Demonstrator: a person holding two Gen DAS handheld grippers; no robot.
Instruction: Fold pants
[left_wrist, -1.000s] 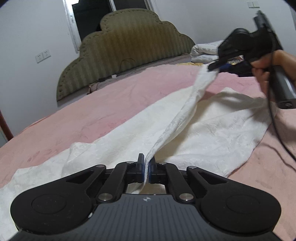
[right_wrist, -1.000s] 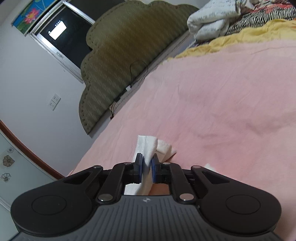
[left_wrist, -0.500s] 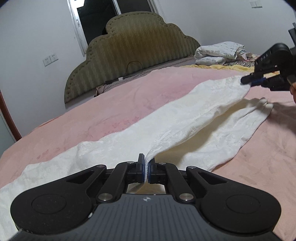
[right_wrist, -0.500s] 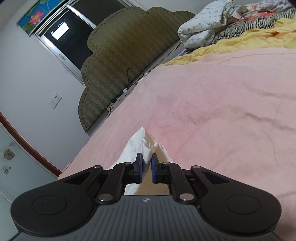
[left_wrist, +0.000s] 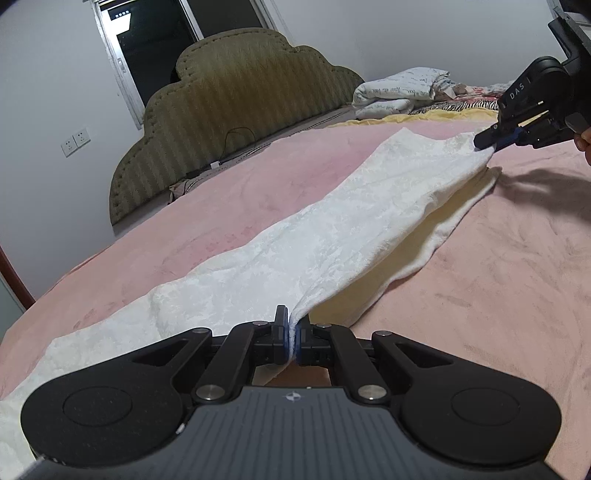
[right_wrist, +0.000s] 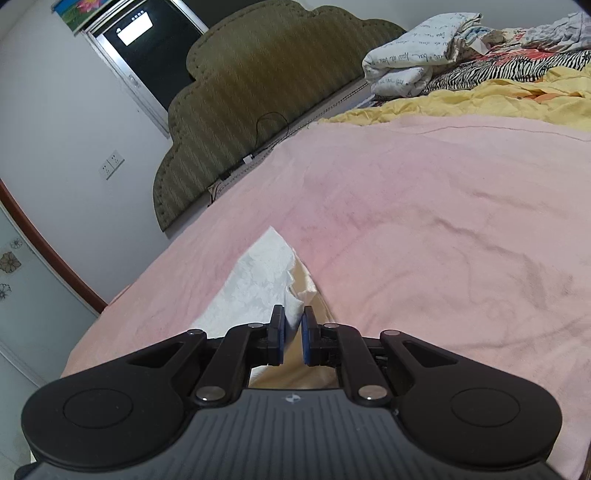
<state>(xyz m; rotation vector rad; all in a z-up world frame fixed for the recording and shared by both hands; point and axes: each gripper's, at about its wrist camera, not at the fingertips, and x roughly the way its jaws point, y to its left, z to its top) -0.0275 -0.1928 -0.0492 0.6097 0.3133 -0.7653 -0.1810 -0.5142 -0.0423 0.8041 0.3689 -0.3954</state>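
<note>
The pants (left_wrist: 332, 229) lie in a long white band on the pink bed (left_wrist: 480, 295), their long axis running from near left to far right. The left gripper (left_wrist: 293, 338) pinches the lifted top edge at the near end. The right gripper (left_wrist: 487, 142) is at the far end of that edge; in its own view its jaws stand slightly apart with cloth between them, so whether it grips firmly is unclear. That edge hangs over the lower layer, so laying it down looks like the next move.
</note>
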